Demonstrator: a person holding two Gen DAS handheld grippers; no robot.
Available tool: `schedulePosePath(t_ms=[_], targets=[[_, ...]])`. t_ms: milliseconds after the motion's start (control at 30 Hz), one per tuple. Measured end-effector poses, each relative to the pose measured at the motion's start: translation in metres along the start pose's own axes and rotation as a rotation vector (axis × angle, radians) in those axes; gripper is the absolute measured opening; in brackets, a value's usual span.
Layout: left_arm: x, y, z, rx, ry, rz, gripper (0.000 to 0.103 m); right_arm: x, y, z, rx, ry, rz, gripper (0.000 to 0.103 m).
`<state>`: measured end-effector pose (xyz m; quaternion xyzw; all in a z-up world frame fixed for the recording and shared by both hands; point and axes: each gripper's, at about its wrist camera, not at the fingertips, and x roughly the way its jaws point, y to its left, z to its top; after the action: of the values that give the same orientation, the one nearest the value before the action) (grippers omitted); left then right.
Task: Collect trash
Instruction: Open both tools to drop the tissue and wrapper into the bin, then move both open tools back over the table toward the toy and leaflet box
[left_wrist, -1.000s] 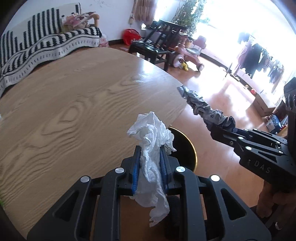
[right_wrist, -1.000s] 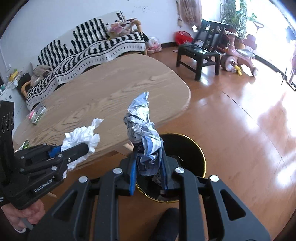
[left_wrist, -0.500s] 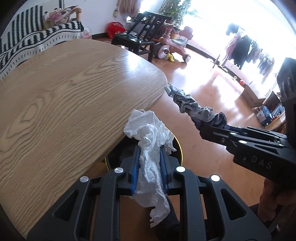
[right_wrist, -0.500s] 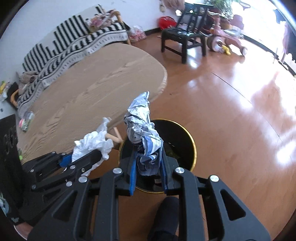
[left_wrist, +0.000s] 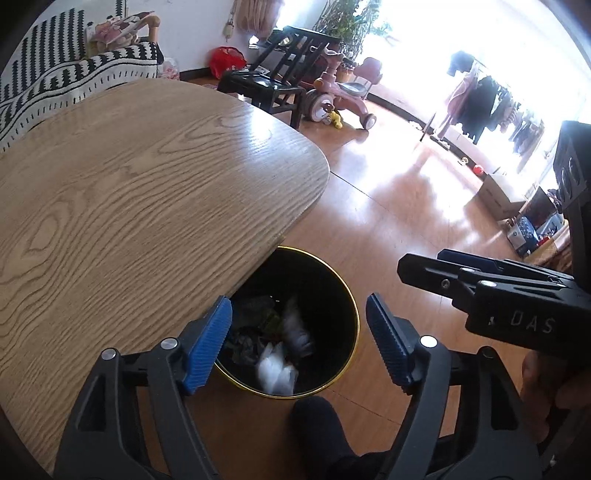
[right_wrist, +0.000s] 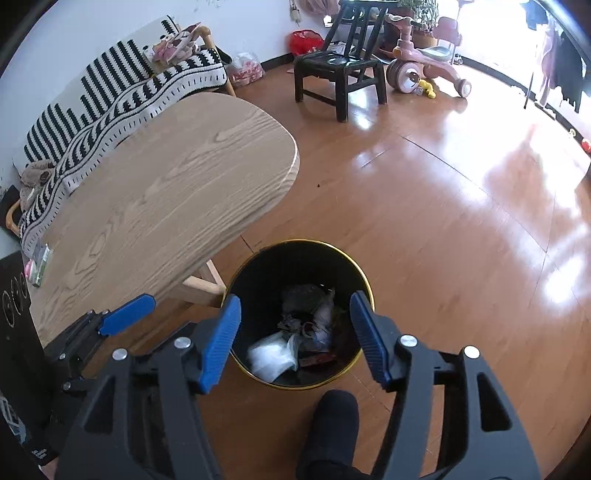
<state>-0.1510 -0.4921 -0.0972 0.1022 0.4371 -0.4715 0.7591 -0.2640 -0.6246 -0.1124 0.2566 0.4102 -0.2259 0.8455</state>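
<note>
Wooden floor (right_wrist: 424, 229) carries a black bin (right_wrist: 354, 273) beside the table (right_wrist: 166, 192). Both the left gripper (left_wrist: 299, 339) and right gripper (right_wrist: 295, 332) hang over it, jaws spread and empty. White tissue (right_wrist: 269, 356) and crumpled wrappers (right_wrist: 308, 314) lie inside.

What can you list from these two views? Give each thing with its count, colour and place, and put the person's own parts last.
bin: one, black with a gold rim, on the floor beside the table
tissue: one, white, inside the bin
crumpled wrapper: one, grey, inside the bin
table: one, light wood, left of the bin
sofa throw: one, black and white stripes, behind the table
chair: one, black, far floor
ride-on toy: one, pink, right of the chair
red bag: one, by the wall
small packet: one, pink and green, table's left edge
foot: one, black sock, below the bin
left gripper: fingers open, blue pads, above the bin
right gripper: fingers open, blue pads, above the bin
</note>
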Motion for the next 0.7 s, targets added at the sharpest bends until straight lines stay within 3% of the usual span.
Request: schedulePosePath(t_ms=[200,367,700], targets=[[-0.026,0.016,0.004,-0.032,-0.033,0.023,0.082,-0.007,0.020,0.007,-0.020,-0.033,0.029,0.064],[-0.070,0.044,0.002,-0.068,-0.082,0.082,0.087,-0.017,0.063,0.016,-0.094,-0.079,0.067,0.071],[-0.185,0.145,-0.024,-0.187,-0.161,0.309,0.091,-0.018,0.210,0.014,-0.296,-0.082,0.217,0.077]])
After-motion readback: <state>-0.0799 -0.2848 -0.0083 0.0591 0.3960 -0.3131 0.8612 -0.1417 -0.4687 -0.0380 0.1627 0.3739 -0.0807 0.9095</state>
